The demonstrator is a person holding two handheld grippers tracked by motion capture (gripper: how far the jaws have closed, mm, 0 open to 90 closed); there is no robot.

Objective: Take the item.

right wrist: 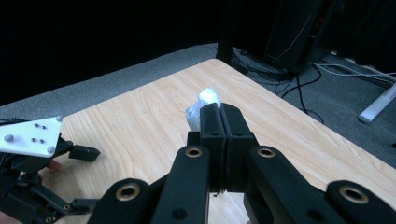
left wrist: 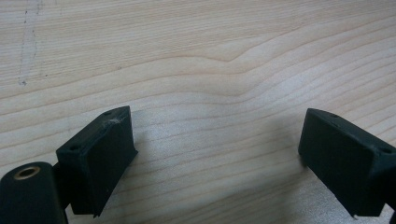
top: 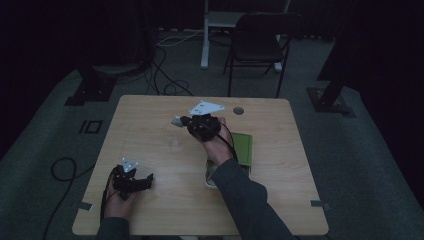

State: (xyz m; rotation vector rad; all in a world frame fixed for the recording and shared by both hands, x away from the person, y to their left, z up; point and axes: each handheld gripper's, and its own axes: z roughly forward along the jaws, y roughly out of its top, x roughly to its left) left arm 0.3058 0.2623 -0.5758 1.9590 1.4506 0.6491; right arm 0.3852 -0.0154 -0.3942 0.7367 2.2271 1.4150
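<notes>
Our left gripper (top: 142,181) is matt black, with two blocky rubber-like pads (left wrist: 105,158) whose faces carry small dimpled screw holes, one corner scuffed pale. A brass-ringed pivot hole sits at its near left arm. Our right gripper (right wrist: 219,116) has black linkage arms with four brass-ringed pivots. Each gripper bears a light grey three-cornered plate (top: 205,107) dotted with small screws. Thin black cables trail from both. We wear a dark grey long sleeve (top: 247,200).
</notes>
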